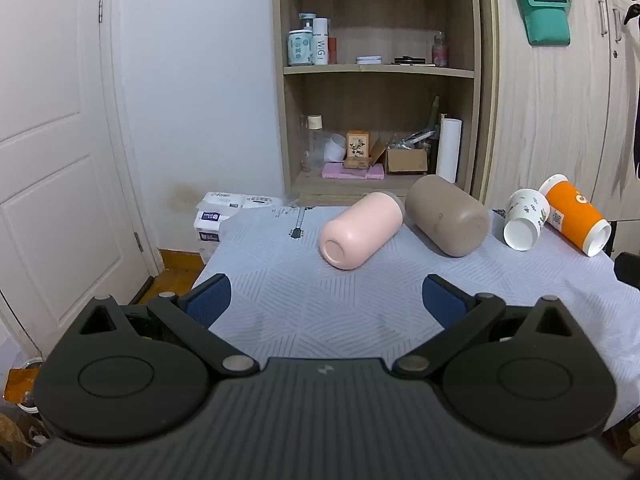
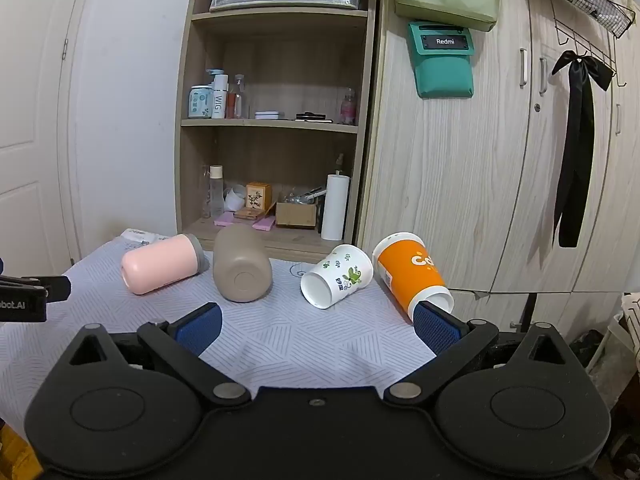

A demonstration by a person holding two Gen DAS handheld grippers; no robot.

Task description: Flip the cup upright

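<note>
Left gripper (image 1: 326, 300) and right gripper (image 2: 316, 326) both spread wide, empty; pink cup (image 1: 360, 230), taupe cup (image 1: 448, 216), floral paper cup (image 2: 338, 276), orange paper cup (image 2: 410, 274) all lying sideways on patterned tablecloth (image 1: 320, 320).

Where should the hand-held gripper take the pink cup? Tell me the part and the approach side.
Grip the pink cup across its smooth round body near the middle, coming from above with fingers either side. It lies on its side on the tablecloth, so its curved flanks are exposed; the left hand-held gripper is probably best placed.
</note>
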